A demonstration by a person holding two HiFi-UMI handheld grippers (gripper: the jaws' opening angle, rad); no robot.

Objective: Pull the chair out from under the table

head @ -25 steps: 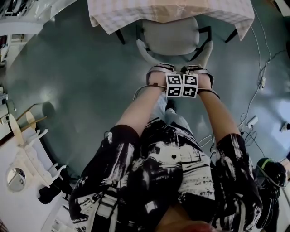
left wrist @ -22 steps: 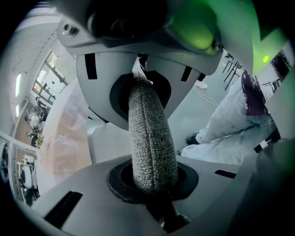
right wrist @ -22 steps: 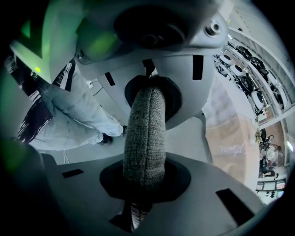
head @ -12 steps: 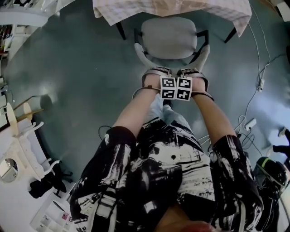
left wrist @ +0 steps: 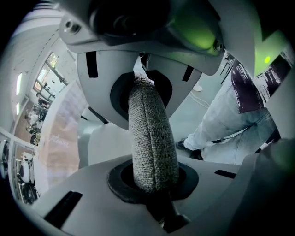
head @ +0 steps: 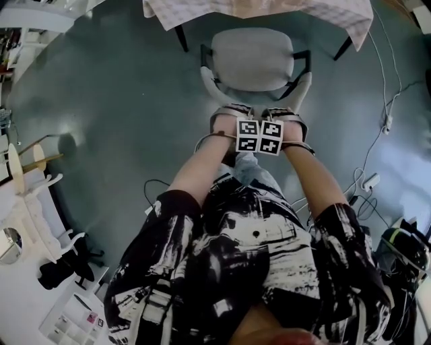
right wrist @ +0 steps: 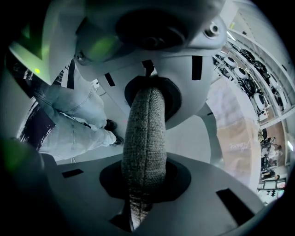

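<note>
The left gripper (left wrist: pixel 148 138) is clamped narrow on the padded top edge of the backrest (left wrist: pixel 146 110), with grey woven fabric pinched between its two dark round pads. The right gripper (right wrist: pixel 144 138) grips the same edge in the same way, its jaws nearly together on the fabric. From the head view, the two sit side by side at the middle of the backrest, pointing steeply down, with their marker cubes (head: pixel 259 137) touching. The person's bare forearms run back from them to a black-and-white patterned shirt (head: pixel 256 249). A leg in pale jeans (left wrist: pixel 221 124) stands just behind the backrest. The chair (head: pixel 252 57) stands on the grey-green floor (head: pixel 121 101), its pale seat in full sight and the far edge right at the hem of the checked cloth (head: pixel 256 10) covering the table. Cables (head: pixel 385 128) trail on the floor, well to the right.
</note>
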